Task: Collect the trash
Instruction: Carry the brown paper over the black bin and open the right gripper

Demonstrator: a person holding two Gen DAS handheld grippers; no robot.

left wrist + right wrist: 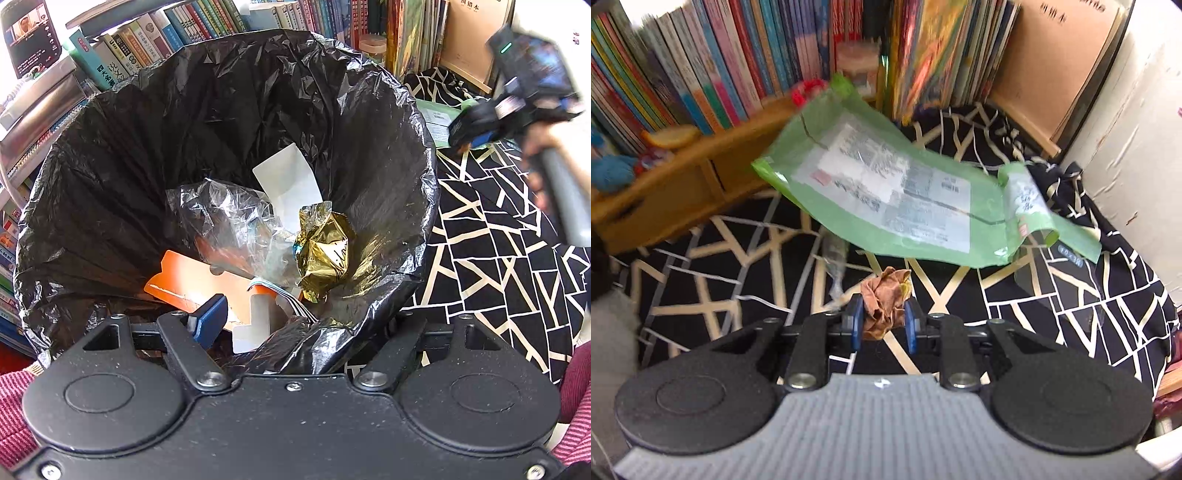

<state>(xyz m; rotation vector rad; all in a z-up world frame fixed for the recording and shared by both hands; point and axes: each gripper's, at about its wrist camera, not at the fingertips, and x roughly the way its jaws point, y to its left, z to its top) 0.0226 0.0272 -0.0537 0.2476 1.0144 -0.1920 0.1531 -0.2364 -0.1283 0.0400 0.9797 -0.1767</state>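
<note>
Right wrist: jaws grip crumpled brown wrapper [884,306], background blurred | left wrist: bin bag [221,129] rim hides one finger, jaws clamp rim

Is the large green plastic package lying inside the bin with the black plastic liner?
No, the large green plastic package lies outside the bin, on the black cloth with cream lines, beyond the right gripper.

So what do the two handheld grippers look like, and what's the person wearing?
The left gripper has a smooth black body with two round discs, silver bolts, black linkage bars and blue pads on its fingers. The right gripper is the same build, but with a ribbed grey plate in the middle. The sleeve is red-and-pink striped knit.
</note>
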